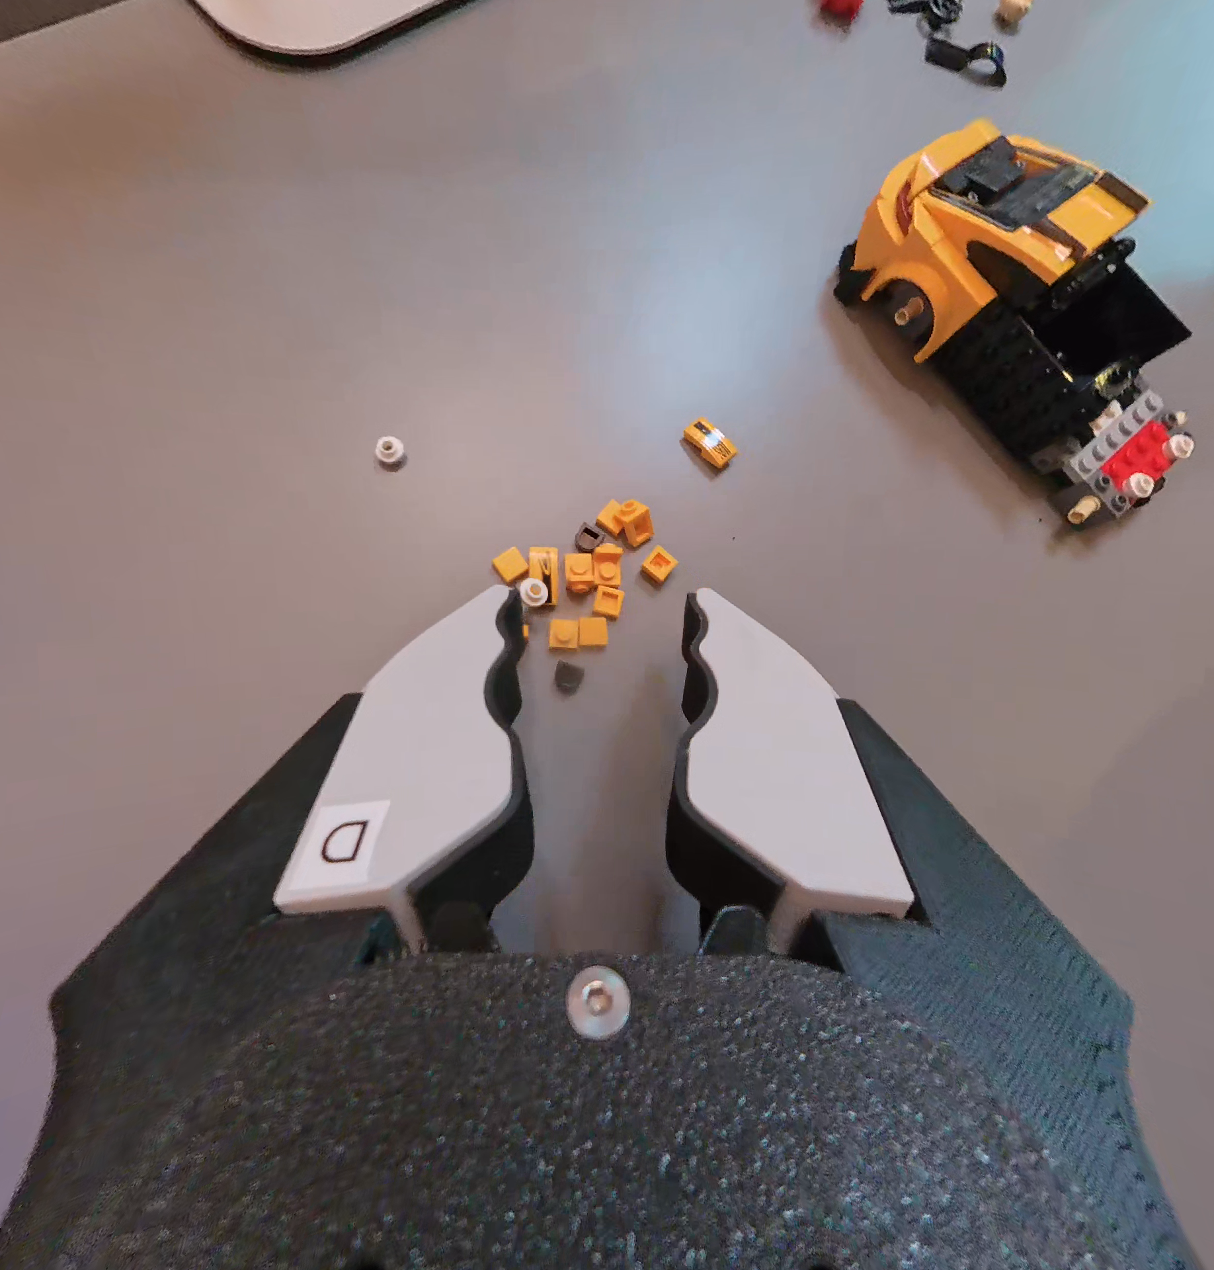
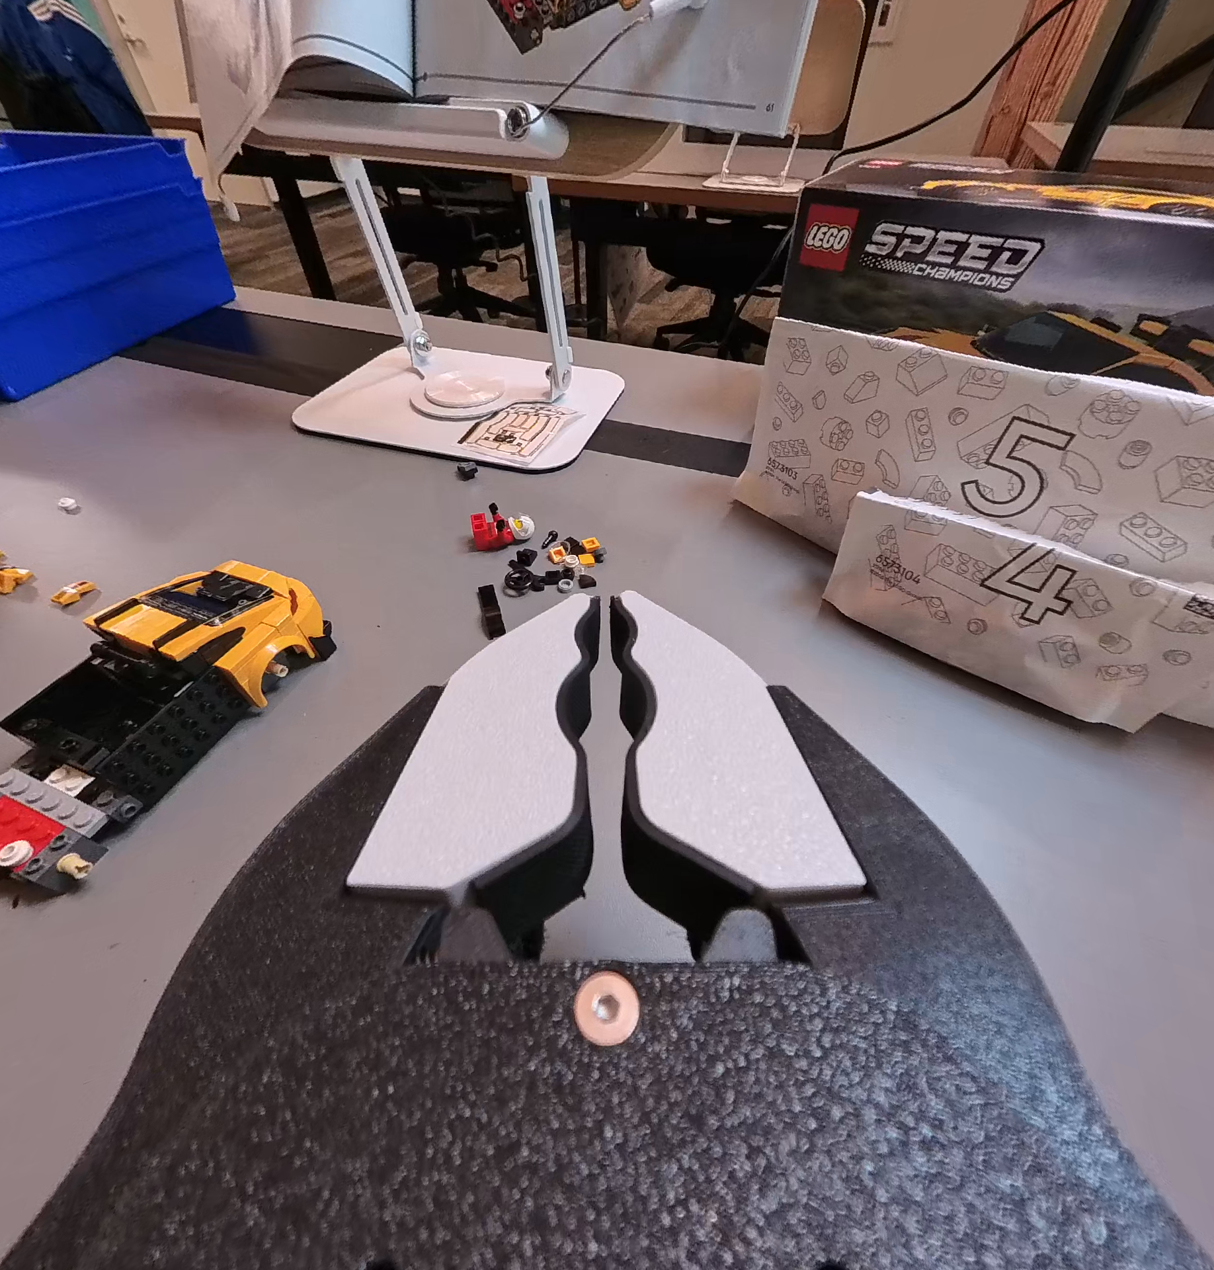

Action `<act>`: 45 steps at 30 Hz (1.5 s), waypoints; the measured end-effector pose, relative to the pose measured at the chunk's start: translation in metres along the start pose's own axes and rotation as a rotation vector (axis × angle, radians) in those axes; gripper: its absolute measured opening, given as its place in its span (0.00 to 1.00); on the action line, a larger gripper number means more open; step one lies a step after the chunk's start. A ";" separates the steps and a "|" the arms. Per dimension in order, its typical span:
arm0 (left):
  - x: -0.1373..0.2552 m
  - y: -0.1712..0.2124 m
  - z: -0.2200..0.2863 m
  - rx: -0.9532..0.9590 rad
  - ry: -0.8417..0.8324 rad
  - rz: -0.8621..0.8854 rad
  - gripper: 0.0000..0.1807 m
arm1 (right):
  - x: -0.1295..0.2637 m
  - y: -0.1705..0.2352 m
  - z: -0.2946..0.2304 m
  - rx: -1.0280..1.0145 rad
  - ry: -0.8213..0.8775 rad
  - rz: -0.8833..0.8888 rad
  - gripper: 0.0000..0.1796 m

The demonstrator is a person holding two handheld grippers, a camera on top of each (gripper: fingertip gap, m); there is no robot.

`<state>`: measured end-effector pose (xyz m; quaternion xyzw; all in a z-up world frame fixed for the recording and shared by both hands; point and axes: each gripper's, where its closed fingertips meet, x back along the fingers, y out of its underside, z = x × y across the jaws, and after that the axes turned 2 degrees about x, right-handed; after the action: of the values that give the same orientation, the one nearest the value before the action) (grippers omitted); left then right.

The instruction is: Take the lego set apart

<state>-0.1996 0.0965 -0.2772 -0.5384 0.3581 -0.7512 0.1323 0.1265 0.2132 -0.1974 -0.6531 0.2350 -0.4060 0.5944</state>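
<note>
Hovering with left hand-held gripper spread empty over yellow loose pieces and right hand-held gripper nearly closed on nothing, both apart from half-stripped yellow car on table; best pinning chassis before prying.

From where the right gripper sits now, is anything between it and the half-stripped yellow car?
Nothing visible. The right gripper is shut and empty, and the yellow car lies to its left across bare grey table. The small black and red loose pieces lie ahead of the fingertips, off that line.
</note>
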 end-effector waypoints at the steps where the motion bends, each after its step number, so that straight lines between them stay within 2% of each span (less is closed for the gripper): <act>1: 0.000 0.001 0.002 -0.015 0.004 -0.005 0.25 | 0.000 0.000 0.000 0.000 0.000 -0.001 0.01; 9: 0.002 0.015 0.007 -0.214 -0.048 -0.079 0.38 | -0.001 0.001 -0.001 0.001 -0.004 -0.006 0.01; 16: 0.011 0.023 0.005 -0.235 -0.088 -0.134 0.35 | -0.001 0.003 0.000 0.001 -0.004 -0.014 0.01; 23: 0.006 0.020 0.006 -0.284 -0.097 -0.119 0.41 | -0.003 0.005 -0.002 0.001 -0.009 -0.022 0.01; 25: 0.002 0.016 0.009 -0.290 -0.082 -0.103 0.43 | -0.003 0.005 -0.002 0.000 -0.010 -0.023 0.01; 29: -0.008 0.018 0.026 -0.241 0.061 -0.122 0.46 | -0.003 0.006 -0.003 -0.002 -0.019 -0.030 0.01; 39: 0.006 0.003 0.015 -0.261 -0.030 -0.041 0.43 | -0.003 0.007 -0.003 -0.005 -0.021 -0.029 0.01; 40: 0.009 0.006 0.014 -0.250 -0.044 -0.059 0.40 | -0.003 0.007 -0.003 -0.007 -0.020 -0.029 0.01; 45: 0.023 0.016 0.007 -0.104 -0.086 -0.097 0.17 | -0.004 0.008 -0.001 -0.013 -0.019 -0.032 0.01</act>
<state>-0.2049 0.0689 -0.2701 -0.5929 0.3641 -0.7135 0.0829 0.1244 0.2141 -0.2063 -0.6645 0.2215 -0.4079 0.5857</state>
